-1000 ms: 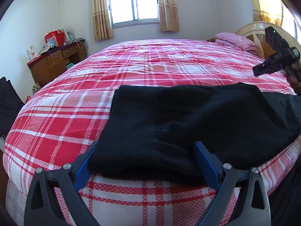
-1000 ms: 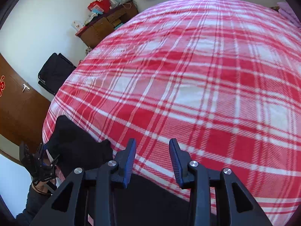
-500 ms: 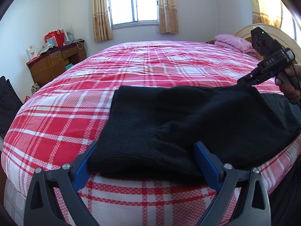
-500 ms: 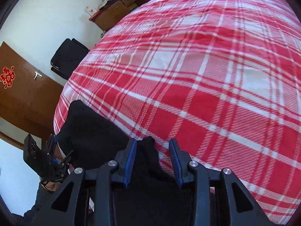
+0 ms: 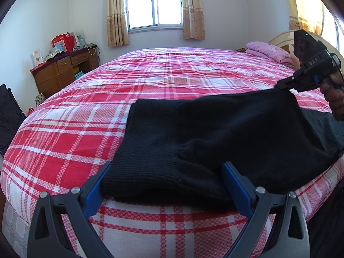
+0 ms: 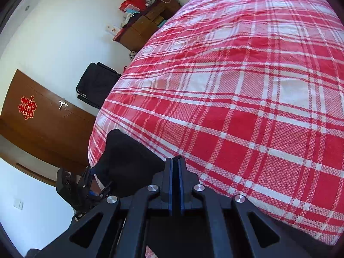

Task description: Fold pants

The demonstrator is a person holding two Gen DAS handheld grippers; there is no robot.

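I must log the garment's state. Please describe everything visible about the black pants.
The pants are black, of a ribbed knit-looking fabric, lying along the near edge of the bed. One end sits between the open fingers of the left gripper, unpinched. The right gripper has just closed on the far edge and lifts it into a peak.

Daylight pours in from the window [image 5: 155, 3] on the far wall, which is blown out to plain white, and a second bright patch glares at the upper right edge. The bed [image 5: 86, 116] is evenly lit and sharp. The black pants [image 5: 215, 133] swallow detail, so their folds are perhaps unreadable. Both fisheye views bend straight lines and darken at the corners.
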